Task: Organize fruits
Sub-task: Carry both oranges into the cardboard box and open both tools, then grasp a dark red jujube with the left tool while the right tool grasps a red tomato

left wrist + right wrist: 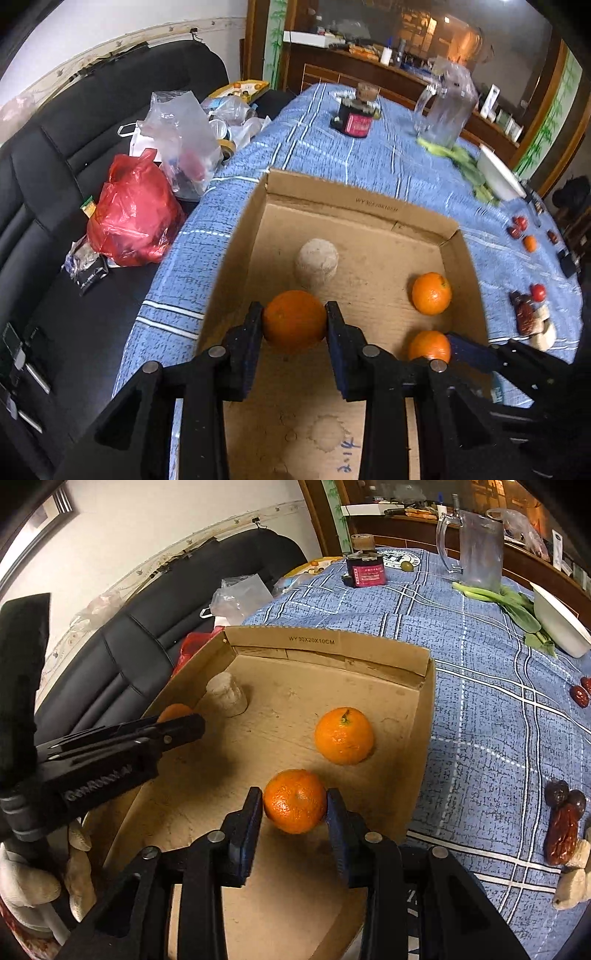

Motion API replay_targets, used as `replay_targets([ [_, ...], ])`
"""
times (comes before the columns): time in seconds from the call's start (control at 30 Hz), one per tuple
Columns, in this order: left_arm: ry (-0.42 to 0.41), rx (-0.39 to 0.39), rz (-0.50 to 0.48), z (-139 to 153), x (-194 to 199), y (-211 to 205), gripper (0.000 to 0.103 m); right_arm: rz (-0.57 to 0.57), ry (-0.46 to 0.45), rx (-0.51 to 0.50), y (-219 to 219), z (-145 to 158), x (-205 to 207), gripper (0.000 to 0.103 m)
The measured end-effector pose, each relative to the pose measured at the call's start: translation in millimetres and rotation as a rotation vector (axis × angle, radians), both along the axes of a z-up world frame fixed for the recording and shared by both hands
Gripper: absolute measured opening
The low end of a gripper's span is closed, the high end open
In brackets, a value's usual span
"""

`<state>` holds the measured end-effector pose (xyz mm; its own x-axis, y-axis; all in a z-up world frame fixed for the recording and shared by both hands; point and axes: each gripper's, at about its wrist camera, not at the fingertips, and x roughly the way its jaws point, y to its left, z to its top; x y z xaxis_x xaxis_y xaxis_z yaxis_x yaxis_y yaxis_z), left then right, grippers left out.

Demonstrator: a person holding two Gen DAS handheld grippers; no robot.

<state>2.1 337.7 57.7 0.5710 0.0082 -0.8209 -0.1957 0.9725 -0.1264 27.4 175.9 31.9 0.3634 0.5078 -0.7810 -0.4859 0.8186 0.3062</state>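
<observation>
An open cardboard box (pixel 354 201) (pixel 332 642) sits on the blue checked tablecloth. My left gripper (pixel 294 321) is shut on an orange (pixel 294 320) and holds it over the box's left side. My right gripper (pixel 295 801) is shut on a second orange (pixel 295 800), over the box's right front; it also shows in the left wrist view (pixel 429 345). A third orange (pixel 431 293) (pixel 344 735) lies loose in the box. A pale round lump (pixel 317 263) (pixel 226 695) stands by the box's left wall.
Small red fruits and a small orange (pixel 529 243) lie on the cloth at right, with dark dates (pixel 564 819). A white bowl (pixel 561 622), greens, a clear jug (pixel 476 550) and a dark jar (pixel 365 566) stand further back. Plastic bags (pixel 136 214) lie on the black sofa at left.
</observation>
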Motion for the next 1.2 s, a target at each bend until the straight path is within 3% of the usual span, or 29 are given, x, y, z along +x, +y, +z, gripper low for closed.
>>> replay_targets([
  [0.07, -0.02, -0.014, 0.019, 7.1, -7.5, 4.3, 0.038, 0.0, -0.019, 0.019, -2.7, 6.9, -4.9, 0.064],
  [0.1, -0.038, -0.026, 0.032, 12.5, -13.6, 6.9, 0.048, 0.0, -0.033, 0.027, -4.5, 11.2, -8.3, 0.067],
  [0.3, -0.149, -0.055, 0.063, 47.2, -52.7, 4.1, 0.054, -0.032, -0.102, 0.068, -30.3, 37.8, -34.2, 0.067],
  [0.5, -0.216, -0.075, -0.027, 71.0, -87.7, -37.4, 0.064, -0.154, -0.142, 0.134, -86.2, 54.8, -70.4, 0.072],
  [0.8, -0.213, -0.168, -0.152, 61.7, -127.5, -107.4, 0.067, -0.397, -0.177, 0.178, -197.1, 56.6, -125.4, 0.074],
  [1.03, -0.173, -0.151, -0.231, 49.4, -146.1, -151.5, 0.067, -0.661, -0.17, 0.201, -304.3, 50.7, -159.5, 0.074],
  [1.2, -0.17, -0.129, -0.272, 49.2, -152.1, -175.7, 0.067, -0.735, -0.184, 0.223, -336.2, 52.6, -180.5, 0.074],
])
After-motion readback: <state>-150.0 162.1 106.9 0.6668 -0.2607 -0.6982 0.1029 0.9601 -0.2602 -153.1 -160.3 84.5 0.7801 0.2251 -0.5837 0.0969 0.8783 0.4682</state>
